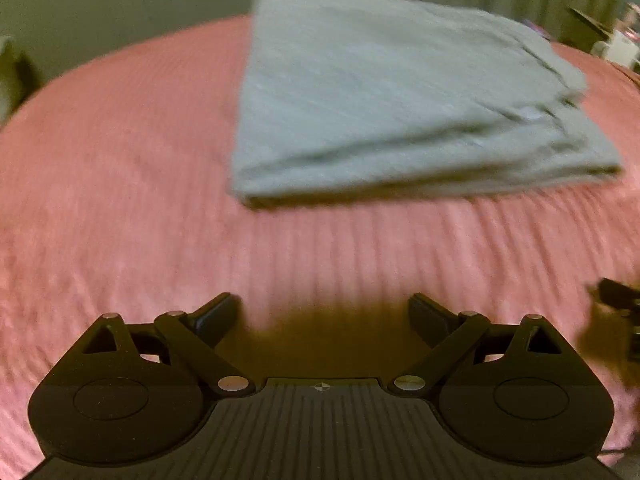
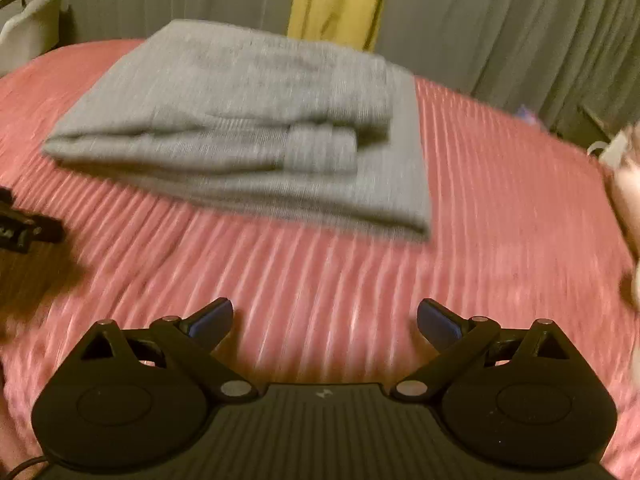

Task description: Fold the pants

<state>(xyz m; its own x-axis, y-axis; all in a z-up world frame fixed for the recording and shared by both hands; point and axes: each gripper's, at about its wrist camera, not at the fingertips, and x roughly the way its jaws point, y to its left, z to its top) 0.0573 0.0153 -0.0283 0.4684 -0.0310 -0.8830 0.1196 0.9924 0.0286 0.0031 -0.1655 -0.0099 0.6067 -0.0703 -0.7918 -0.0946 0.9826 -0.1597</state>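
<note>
The pink ribbed bedspread runs bare between the grippers and the pants, with grey curtains beyond its far edge. The grey pants lie folded in a flat stack well ahead of both tools, touching neither. The left gripper and the right gripper both hover with jaws spread wide, holding nothing.

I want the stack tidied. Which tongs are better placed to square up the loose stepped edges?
Right, probably. The right tongs, open, face the pants' stepped layers. The left tongs, also open, face a smooth fold; those layers sit far right. Both hang off the pants.
</note>
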